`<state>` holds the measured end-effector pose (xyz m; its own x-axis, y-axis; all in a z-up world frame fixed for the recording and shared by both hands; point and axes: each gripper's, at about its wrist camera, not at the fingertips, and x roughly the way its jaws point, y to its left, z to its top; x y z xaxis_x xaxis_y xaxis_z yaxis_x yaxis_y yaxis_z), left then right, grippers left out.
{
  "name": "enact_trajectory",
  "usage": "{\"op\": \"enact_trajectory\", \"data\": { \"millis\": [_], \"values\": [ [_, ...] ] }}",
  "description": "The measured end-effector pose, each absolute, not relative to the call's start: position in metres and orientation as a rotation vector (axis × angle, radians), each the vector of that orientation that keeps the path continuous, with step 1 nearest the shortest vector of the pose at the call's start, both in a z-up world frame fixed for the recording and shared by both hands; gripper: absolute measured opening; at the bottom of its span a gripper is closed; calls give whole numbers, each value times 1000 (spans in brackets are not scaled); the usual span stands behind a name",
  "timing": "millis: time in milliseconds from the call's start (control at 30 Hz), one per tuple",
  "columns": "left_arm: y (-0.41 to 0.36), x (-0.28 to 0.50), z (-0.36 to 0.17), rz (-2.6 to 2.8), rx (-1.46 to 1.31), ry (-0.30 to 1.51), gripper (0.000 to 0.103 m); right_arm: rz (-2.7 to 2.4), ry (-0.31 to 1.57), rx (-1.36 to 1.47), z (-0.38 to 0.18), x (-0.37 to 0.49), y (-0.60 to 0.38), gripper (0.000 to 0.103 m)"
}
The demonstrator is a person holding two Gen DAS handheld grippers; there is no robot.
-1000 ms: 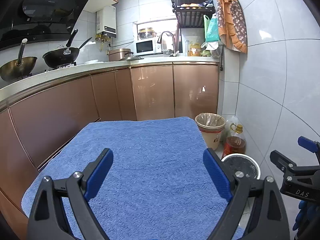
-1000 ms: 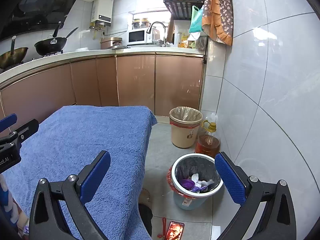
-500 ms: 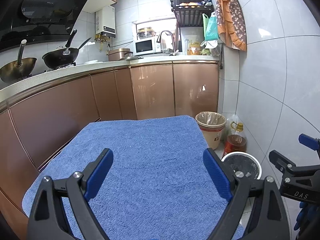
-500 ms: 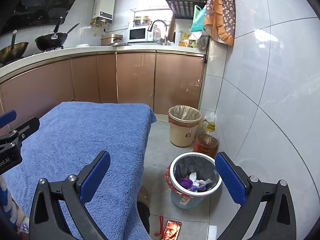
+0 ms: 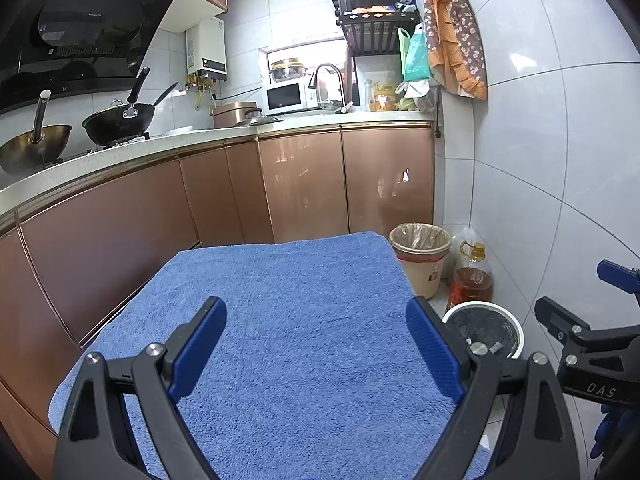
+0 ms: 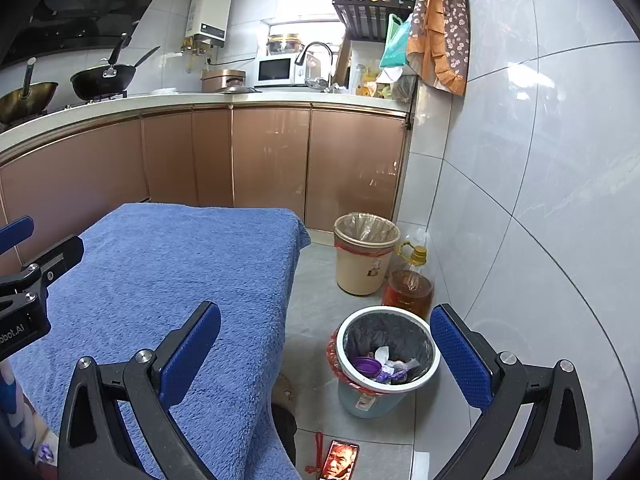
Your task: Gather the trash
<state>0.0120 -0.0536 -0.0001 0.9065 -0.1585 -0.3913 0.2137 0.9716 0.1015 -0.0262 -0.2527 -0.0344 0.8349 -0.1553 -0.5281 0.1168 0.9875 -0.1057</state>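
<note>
Hovering spread-jawed — both grippers [image 5: 316,344] [image 6: 326,348] over towel [image 5: 296,312].

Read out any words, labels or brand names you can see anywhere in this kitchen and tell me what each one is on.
"DAS": on the right gripper's black frame, in the left wrist view.
"obot.AI", start cut off: on the left gripper's black frame, in the right wrist view.
Range hood logo, bin stickers, oil bottle label: too small or blurred to read.
</note>
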Motion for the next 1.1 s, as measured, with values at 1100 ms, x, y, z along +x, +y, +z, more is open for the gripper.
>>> {"op": "enact_trajectory", "data": {
  "millis": [1100],
  "values": [
    [-49, -6, 12, -188, 149, 358, 91, -155, 492, -70, -15, -52, -259, 103]
  ]
}}
